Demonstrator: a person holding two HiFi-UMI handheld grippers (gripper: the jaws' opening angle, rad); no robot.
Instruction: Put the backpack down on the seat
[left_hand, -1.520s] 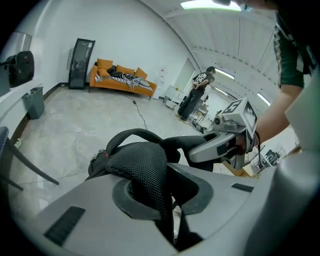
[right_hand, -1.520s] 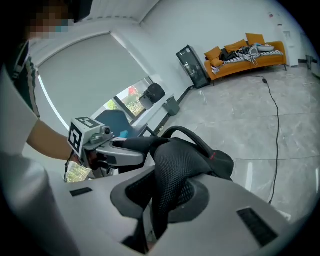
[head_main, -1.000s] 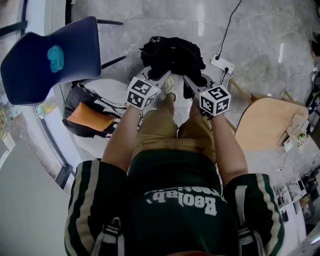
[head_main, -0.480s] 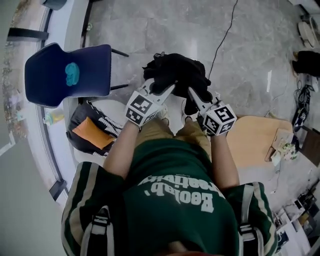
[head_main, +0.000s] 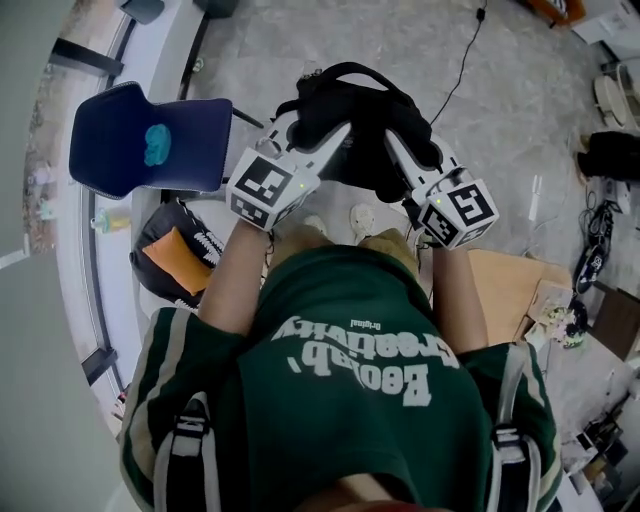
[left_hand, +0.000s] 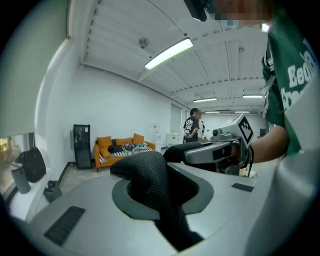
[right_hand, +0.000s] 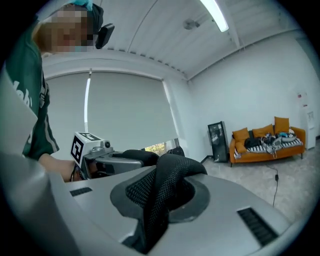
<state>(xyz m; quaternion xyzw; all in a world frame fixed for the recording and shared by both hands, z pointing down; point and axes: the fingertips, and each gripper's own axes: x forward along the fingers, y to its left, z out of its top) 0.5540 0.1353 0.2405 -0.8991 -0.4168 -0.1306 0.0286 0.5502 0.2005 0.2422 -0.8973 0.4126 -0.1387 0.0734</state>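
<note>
Head view, looking steeply down. The black backpack (head_main: 350, 110) hangs in front of the person, clear of the marble floor (head_main: 500, 110) and carried between two claws. The left claw (head_main: 335, 135) and the right claw (head_main: 395, 148) reach into it from either side, their marker cubes nearest the person's forearms. The blue seat (head_main: 120, 150) stands at the left of the view, well apart from the backpack, with a teal object (head_main: 157, 144) lying on it. Below the seat, a black bag (head_main: 175, 255) with an orange panel sits on the floor.

Left gripper view: the claw pinches a black mesh strap (left_hand: 150, 175), which fills the narrow gap between the jaws and arches up over them.

Right gripper view: the same arrangement, the jaws nipped on a second mesh strap (right_hand: 162, 192) that folds over their upper face. An orange sofa (right_hand: 267, 142) stands against the far wall.
</note>
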